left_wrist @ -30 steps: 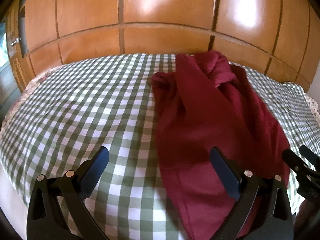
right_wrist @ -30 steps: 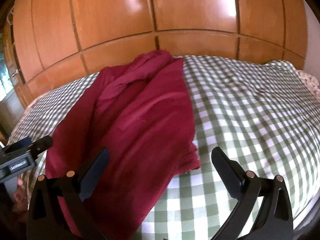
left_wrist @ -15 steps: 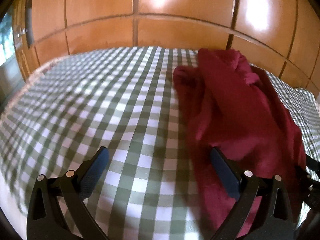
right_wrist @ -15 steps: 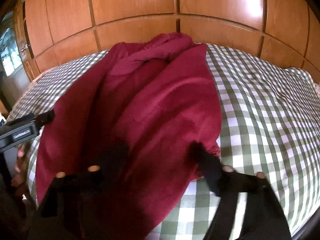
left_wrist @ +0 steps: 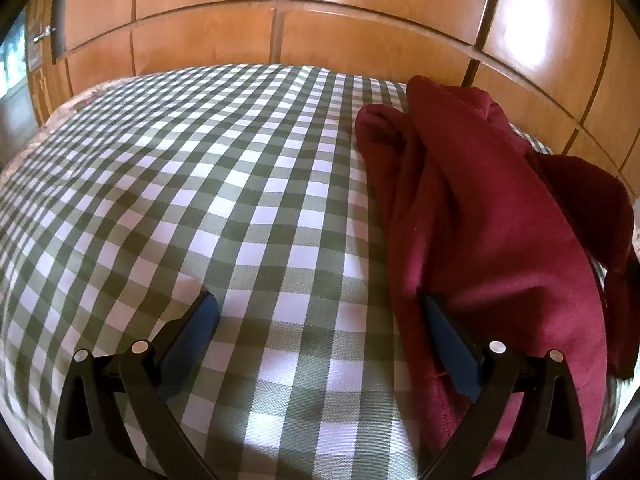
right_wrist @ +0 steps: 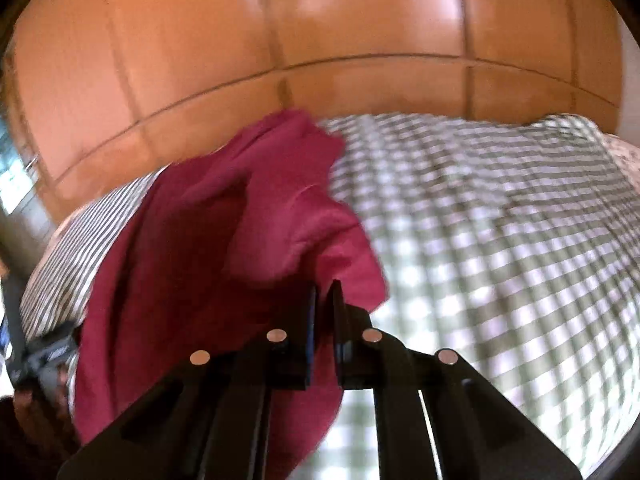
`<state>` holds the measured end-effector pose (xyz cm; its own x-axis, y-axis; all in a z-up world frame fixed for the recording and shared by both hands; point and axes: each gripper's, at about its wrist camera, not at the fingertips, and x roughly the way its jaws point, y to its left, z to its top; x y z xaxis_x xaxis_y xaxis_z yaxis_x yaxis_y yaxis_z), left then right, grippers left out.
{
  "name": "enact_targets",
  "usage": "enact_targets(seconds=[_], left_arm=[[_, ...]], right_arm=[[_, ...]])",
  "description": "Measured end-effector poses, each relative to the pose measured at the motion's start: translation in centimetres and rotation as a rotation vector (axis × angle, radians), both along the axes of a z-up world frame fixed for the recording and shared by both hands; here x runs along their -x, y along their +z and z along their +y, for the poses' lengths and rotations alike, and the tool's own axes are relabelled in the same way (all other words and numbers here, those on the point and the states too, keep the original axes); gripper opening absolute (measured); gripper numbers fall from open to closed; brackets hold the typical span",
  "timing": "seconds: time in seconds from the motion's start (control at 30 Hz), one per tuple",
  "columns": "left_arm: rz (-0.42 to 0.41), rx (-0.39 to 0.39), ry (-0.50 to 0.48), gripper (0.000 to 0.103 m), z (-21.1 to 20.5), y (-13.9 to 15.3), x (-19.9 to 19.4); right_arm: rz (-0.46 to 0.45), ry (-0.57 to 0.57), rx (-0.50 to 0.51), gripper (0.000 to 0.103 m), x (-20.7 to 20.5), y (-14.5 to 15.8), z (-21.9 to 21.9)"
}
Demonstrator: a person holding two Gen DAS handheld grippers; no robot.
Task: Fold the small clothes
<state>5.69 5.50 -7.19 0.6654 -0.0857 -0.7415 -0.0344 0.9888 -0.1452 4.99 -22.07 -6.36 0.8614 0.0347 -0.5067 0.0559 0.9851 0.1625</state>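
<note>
Gingham fills most of what my left wrist camera sees: a green-and-white checked cotton sheet [left_wrist: 240,208] stretched over the bed, with glossy orange-brown wooden panelling [left_wrist: 360,12] rising behind it. My left gripper [left_wrist: 316,320] has its two black fingers spread wide, clutching nothing; the left fingertip [left_wrist: 202,316] hangs over bare checks, while the right fingertip [left_wrist: 440,320] sits at the near left edge of the dark red soft-knit garment [left_wrist: 492,216]. That garment lies along the right side of the bed in long rumpled folds, bunched at the far end near the panelling (I cannot tell from this view whether the fingertip touches the cloth or only overlaps it). The right wrist camera gives a blurred picture, but enough shows. My right gripper [right_wrist: 324,312] has its two fingers pinched nearly together on a fold of the dark red garment [right_wrist: 200,264], and the cloth humps up just ahead of the fingertips and spills down to the left of them. Here the garment covers the left part of the bed, with the checked sheet [right_wrist: 500,240] open to the right and the wooden panelling [right_wrist: 320,20] beyond. At the far left edge a dark bit of my other tool [right_wrist: 44,356] shows beside the cloth.
</note>
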Motion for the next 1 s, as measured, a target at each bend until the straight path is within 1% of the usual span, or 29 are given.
enact_targets(seconds=[0.1,0.23,0.27,0.4,0.43,0.5,0.57,0.63,0.67,0.7,0.73,0.77,0.8,0.83,0.87,0.93,0.97,1.0], left_arm=[[-0.007,-0.004,0.001,0.100,-0.1,0.0,0.1],[-0.011,-0.003,0.002,0.099,-0.1,-0.1,0.1],[-0.012,-0.003,0.002,0.099,-0.1,-0.1,0.1],[-0.013,-0.004,0.002,0.099,-0.1,-0.1,0.0],[-0.013,-0.004,0.002,0.100,-0.1,-0.1,0.0],[-0.014,-0.004,0.002,0.099,-0.1,-0.1,0.0],[-0.015,-0.005,0.002,0.100,-0.1,-0.1,-0.1],[-0.019,-0.005,0.003,0.100,-0.2,-0.1,-0.2],[-0.020,-0.002,0.003,0.100,-0.1,-0.1,-0.2],[-0.022,0.002,0.005,0.100,-0.1,-0.1,-0.2],[-0.024,0.004,0.006,0.100,-0.1,-0.1,-0.2],[-0.026,0.005,0.006,0.100,-0.1,-0.1,-0.3],[-0.027,0.004,0.008,0.100,-0.2,-0.1,-0.4],[-0.029,0.003,0.008,0.100,-0.2,-0.1,-0.4],[-0.029,0.002,0.009,0.100,-0.2,-0.2,-0.4],[-0.029,0.003,0.009,0.100,-0.2,-0.2,-0.4],[-0.029,0.005,0.009,0.100,-0.2,-0.2,-0.4],[-0.029,0.009,0.011,0.100,-0.2,-0.2,-0.4]], right_arm=[[-0.018,-0.117,0.000,0.006,-1.0,0.9,-4.1],[-0.020,-0.242,0.060,0.006,-2.2,1.6,-8.5],[-0.017,-0.268,0.062,0.006,-2.6,1.7,-9.7],[-0.002,-0.398,0.020,0.005,-4.2,1.9,-14.7],[0.000,-0.433,0.019,0.000,-4.4,2.0,-15.7],[0.000,-0.518,0.048,0.000,-5.1,2.2,-17.8],[0.002,-0.580,0.057,0.000,-5.6,2.2,-19.8],[0.012,-0.648,0.020,0.000,-5.7,1.9,-22.5],[0.016,-0.660,-0.025,0.004,-5.6,1.7,-23.4],[0.011,-0.651,-0.069,0.005,-5.4,1.5,-23.8],[-0.010,-0.625,-0.123,0.023,-4.8,1.4,-23.6],[-0.021,-0.617,-0.134,0.061,-4.4,1.4,-23.2],[-0.050,-0.611,-0.123,0.068,-3.8,1.6,-22.0],[-0.089,-0.589,-0.101,0.070,-3.3,1.8,-20.5],[-0.122,-0.529,-0.067,0.074,-2.9,2.1,-18.2],[-0.147,-0.432,-0.032,0.083,-3.0,2.4,-14.9],[-0.161,-0.376,-0.029,0.087,-3.0,2.5,-13.3],[-0.175,-0.291,-0.046,0.089,-3.0,2.3,-11.0]])
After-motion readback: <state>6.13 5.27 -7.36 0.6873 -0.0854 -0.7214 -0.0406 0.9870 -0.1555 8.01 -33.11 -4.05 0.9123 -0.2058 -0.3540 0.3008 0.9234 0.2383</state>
